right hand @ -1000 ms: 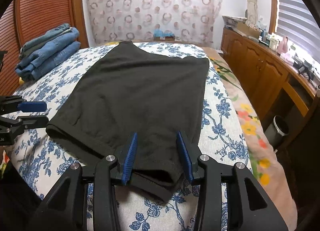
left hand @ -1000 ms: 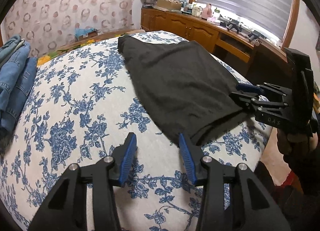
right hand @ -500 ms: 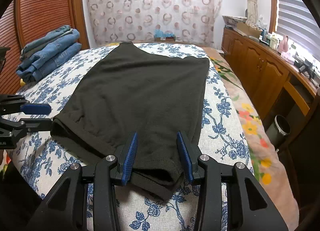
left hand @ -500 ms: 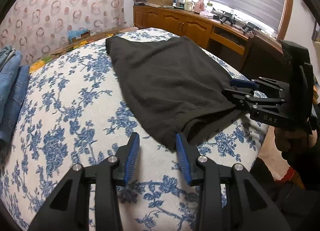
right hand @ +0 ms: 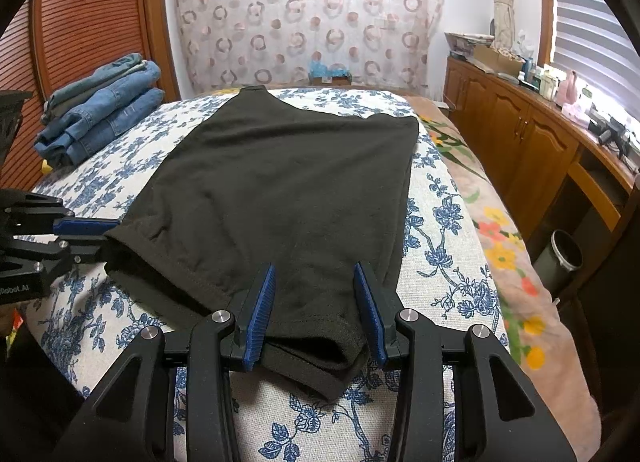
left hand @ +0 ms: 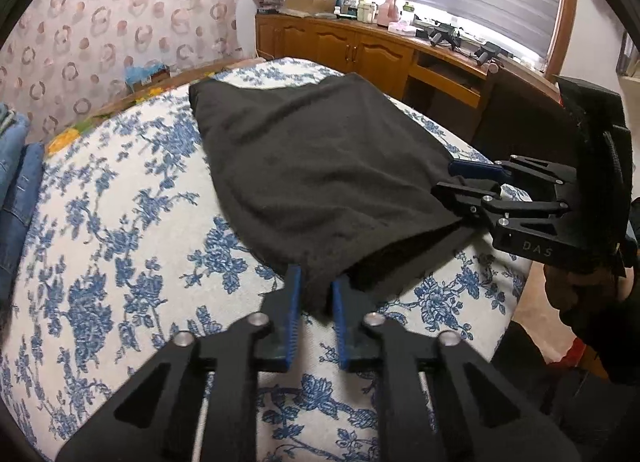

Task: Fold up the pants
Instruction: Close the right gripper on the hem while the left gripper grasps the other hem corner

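Black pants [left hand: 320, 166] [right hand: 280, 182] lie flat on the blue-flowered bed cover [left hand: 120, 222], folded lengthwise, with the leg hems at the near edge. My left gripper [left hand: 316, 278] is shut on the near-left hem corner; the cloth is pinched between its blue pads. From the right wrist it shows at the left edge as the left gripper [right hand: 112, 238], at that same corner. My right gripper [right hand: 314, 274] stands open over the near-right hem, with cloth lying between its fingers and untouched by the pads. Seen from the left wrist, the right gripper [left hand: 442, 178] straddles that corner.
A stack of folded blue jeans [right hand: 100, 110] [left hand: 16, 182] sits at the far left of the bed. A wooden cabinet [right hand: 520, 150] with clutter on top runs along the right wall, with a bin [right hand: 564, 258] on the floor. A gloved hand [left hand: 576, 286] holds the right gripper.
My left gripper has moved forward onto the near-left hem corner and closed on it. The right gripper has stayed where it was, still open.
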Tool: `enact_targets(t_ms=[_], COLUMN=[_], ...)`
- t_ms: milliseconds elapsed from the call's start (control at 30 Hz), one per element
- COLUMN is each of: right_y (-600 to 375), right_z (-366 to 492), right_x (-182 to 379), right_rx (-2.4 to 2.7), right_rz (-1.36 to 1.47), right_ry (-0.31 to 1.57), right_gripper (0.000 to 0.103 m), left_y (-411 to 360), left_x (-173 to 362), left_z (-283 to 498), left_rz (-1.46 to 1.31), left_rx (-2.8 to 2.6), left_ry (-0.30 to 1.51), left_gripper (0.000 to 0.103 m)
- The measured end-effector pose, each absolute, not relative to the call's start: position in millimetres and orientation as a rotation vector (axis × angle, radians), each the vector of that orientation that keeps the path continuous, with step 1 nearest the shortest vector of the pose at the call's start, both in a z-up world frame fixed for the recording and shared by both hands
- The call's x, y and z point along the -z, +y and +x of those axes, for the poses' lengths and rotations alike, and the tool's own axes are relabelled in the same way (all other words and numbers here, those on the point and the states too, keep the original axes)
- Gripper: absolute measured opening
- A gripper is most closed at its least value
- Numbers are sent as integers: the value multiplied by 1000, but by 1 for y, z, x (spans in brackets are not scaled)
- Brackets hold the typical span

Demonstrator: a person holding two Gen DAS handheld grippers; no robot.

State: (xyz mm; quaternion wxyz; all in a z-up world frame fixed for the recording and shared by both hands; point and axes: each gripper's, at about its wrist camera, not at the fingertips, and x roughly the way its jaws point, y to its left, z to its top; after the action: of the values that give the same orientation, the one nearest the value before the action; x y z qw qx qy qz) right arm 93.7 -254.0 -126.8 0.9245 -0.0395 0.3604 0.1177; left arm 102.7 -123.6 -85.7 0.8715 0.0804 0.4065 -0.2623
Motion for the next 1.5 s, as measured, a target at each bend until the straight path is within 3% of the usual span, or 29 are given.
enact_targets(t_ms=[100,500,733,1100,1500], right_y=[-254,-252,-259,-265,-275], right_z=[93,93,88,78,70], right_x=[127,126,112,106,106], right_rx=[-241,-249,-250,-237,-237], right_rz=[-85,-68,-32,-29,-19], right_ry=[738,738,726,705,688], right_gripper=[41,41,41,40,40], left_y=[-120,-115,-120,-116,-111], left_x=[79,83,74,58,44], left_z=[96,85,84,89,104], left_rz=[155,159,190,168,137], left_rx=[564,552,515,499,441], left_ry=[828,855,840,809,761], left_gripper=[0,1,9,34,37])
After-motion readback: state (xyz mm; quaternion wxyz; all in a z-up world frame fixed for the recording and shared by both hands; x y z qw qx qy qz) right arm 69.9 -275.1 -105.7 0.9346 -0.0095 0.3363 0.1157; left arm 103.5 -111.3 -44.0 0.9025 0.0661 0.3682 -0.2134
